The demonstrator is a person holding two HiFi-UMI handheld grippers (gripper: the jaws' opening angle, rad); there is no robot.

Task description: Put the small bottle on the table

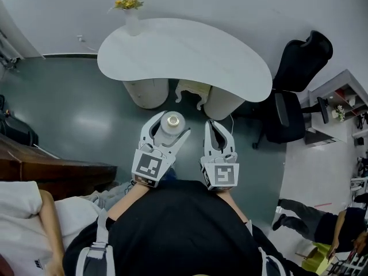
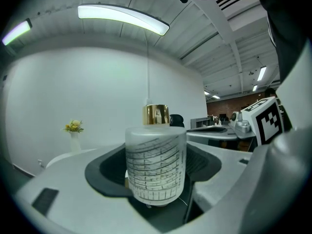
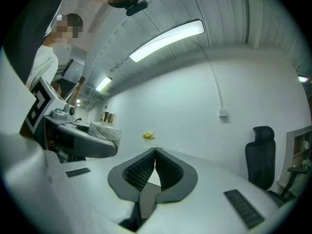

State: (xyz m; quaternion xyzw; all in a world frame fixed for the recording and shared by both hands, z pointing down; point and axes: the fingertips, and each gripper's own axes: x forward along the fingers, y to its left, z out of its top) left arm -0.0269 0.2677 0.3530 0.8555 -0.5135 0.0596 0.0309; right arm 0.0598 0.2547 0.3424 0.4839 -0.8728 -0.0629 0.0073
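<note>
A small frosted bottle (image 2: 156, 169) with a gold cap (image 2: 156, 114) and thin black line print stands upright between the jaws of my left gripper (image 1: 168, 126), which is shut on it. From the head view the bottle (image 1: 172, 123) shows from above, held over the dark floor in front of the white curved table (image 1: 184, 56). My right gripper (image 1: 218, 132) is beside it on the right, shut with nothing between its pads (image 3: 146, 169). In the right gripper view the bottle (image 3: 104, 131) appears at the left in the other gripper.
A white vase of yellow flowers (image 1: 129, 10) stands at the table's far left end. A black office chair (image 1: 296, 91) is to the right of the table. A dark wooden bench (image 1: 46, 168) lies at the left, and a person (image 1: 322, 226) sits at the lower right.
</note>
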